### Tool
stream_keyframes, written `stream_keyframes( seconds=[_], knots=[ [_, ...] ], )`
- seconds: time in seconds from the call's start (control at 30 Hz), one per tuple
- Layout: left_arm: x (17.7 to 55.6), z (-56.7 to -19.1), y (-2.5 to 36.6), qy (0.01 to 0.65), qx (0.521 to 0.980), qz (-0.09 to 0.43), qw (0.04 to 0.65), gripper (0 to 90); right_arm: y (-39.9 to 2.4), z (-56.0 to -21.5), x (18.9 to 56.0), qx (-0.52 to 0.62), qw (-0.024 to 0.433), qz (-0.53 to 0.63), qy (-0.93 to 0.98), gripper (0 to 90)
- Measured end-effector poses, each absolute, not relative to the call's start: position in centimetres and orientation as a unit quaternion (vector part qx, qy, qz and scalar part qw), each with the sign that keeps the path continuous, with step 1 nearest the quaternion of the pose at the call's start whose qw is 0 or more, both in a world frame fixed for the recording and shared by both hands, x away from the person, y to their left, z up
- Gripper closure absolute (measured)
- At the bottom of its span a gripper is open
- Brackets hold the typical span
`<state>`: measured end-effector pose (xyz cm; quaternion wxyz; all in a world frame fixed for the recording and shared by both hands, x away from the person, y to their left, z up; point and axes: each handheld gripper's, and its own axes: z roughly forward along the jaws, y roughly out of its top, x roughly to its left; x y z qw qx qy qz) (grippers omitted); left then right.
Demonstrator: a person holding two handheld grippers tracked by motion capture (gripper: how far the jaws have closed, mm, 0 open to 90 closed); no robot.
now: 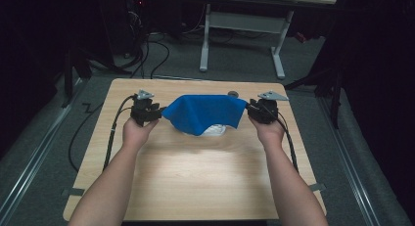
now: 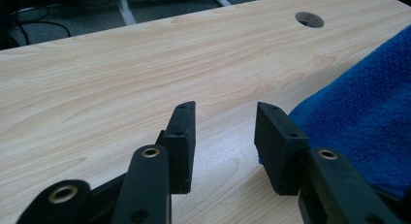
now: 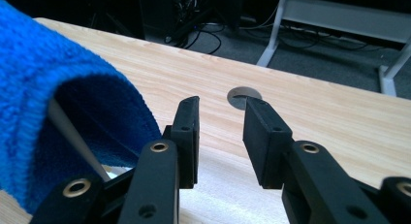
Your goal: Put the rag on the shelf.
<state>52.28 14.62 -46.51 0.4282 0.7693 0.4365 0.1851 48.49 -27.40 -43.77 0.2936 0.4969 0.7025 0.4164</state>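
Nubby blue terry cloth [image 1: 205,113] draped in a mound, pale woodgrain table [image 1: 195,177], left hand-held gripper [image 2: 225,136] and right hand-held gripper [image 3: 220,136] both agape, empty

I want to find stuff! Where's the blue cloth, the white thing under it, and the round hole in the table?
blue cloth [image 1: 205,113], high view, middle of its top.
white thing [image 1: 214,130], high view, its uncovered edge.
round hole [image 2: 309,20], left gripper view, its middle.

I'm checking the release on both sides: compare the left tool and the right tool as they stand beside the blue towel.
The left tool has the blue terry towel beside its right jaw; the right tool has it beside its left jaw. The left tool's gap frames bare light wooden tabletop; the right tool's frames a round hole in the tabletop. Both stand open, nothing between the jaws.
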Motion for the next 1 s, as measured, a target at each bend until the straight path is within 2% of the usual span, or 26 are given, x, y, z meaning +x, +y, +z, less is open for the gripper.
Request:
stream_keyframes(
  seconds=[0.33, 0.53, 1.0],
  knots=[
    [51.9, -46.1, 15.1, 0.435, 0.767, 0.191, 0.431, 60.1, -27.6, -43.6, 48.4, 0.496, 0.296, 0.414, 0.704, 67.0],
    [50.8, -46.8, 15.3, 0.426, 0.774, 0.2, 0.423, 59.4, -27.7, -43.6, 47.7, 0.494, 0.292, 0.416, 0.705, 63.3],
    [44.2, -48.7, 17.0, 0.426, 0.762, 0.206, 0.443, 56.8, -28.0, -44.2, 41.8, 0.45, 0.324, 0.402, 0.728, 53.2]
  ],
)
